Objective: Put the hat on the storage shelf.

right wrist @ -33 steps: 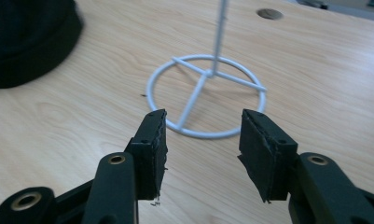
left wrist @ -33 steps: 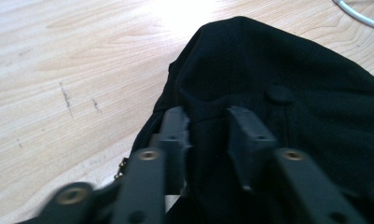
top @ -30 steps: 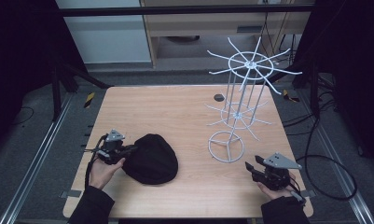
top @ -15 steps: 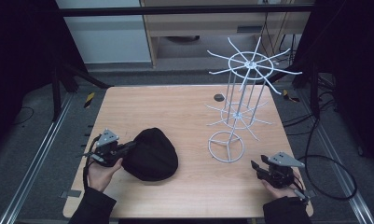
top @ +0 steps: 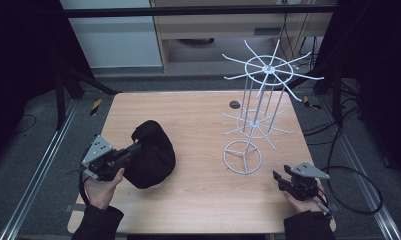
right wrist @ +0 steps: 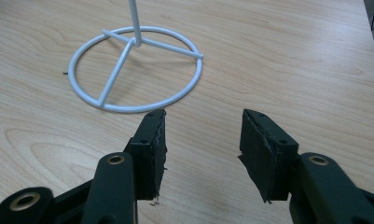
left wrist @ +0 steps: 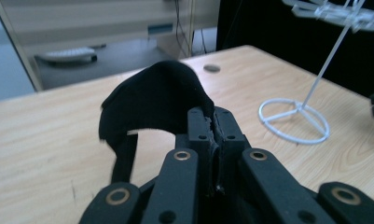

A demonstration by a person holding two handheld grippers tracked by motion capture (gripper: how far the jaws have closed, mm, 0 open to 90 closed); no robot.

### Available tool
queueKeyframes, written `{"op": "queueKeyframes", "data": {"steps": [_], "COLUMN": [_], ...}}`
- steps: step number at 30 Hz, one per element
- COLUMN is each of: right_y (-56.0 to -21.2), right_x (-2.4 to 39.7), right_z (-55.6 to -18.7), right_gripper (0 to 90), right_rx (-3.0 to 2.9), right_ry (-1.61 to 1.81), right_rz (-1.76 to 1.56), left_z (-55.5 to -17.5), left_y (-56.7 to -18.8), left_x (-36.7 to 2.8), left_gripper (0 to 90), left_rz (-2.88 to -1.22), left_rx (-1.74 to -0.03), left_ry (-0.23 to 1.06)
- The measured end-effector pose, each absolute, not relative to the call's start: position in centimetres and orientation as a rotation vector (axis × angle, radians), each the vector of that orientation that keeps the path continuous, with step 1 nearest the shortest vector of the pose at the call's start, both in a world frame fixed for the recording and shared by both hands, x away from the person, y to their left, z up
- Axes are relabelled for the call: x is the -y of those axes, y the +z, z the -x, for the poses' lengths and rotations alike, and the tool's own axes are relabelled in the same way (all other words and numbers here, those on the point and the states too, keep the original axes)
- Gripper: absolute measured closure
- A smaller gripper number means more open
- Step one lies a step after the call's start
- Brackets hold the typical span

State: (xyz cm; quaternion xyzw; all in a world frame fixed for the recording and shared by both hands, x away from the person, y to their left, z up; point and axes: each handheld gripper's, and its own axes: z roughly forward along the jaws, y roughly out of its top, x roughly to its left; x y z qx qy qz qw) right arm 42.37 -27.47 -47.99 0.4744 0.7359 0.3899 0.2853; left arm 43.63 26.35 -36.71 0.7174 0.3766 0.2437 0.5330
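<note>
The wooden table (top: 198, 120) carries a tall white wire rack (top: 260, 107) with spoke-like arms at two levels and a ring base; every arm that can be seen is bare. Well to the left of the rack lies a black cap (top: 150, 152), a soft dark mound with part of it raised off the wood near its near-left edge. A small dark disc (top: 234, 104) lies just behind and left of the rack.

The left gripper (top: 130, 150) has its jaws closed tight on the edge of the cap, pinching the fabric, as the left gripper view shows plainly. The right gripper (top: 279, 179) hovers near the rack's base, on the near-right side, jaws spread wide and holding nothing.

Judged from this, the work is at an early stage: the cap is gripped and just coming up, but carrying it across to the rack and hanging it on an arm are left.
</note>
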Motion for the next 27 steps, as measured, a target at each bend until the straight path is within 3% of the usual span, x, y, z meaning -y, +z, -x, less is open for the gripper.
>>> {"op": "queueKeyframes", "data": {"steps": [15, 27], "right_y": [-48.2, -48.3], "right_x": [27.7, 27.7], "right_z": [-42.6, -42.6], "right_gripper": [49.7, 49.2], "right_rx": [-1.953, -1.951], "right_ry": [1.020, 1.012], "right_rz": [-1.279, -1.273], "left_z": [-40.6, -41.1], "left_y": [-31.6, -27.1], "left_x": [-24.4, -23.0], "left_gripper": [87.1, 87.0], "left_rz": [-1.595, -1.491], "left_rx": [-0.689, -0.595], "left_ry": [0.633, 0.645]}}
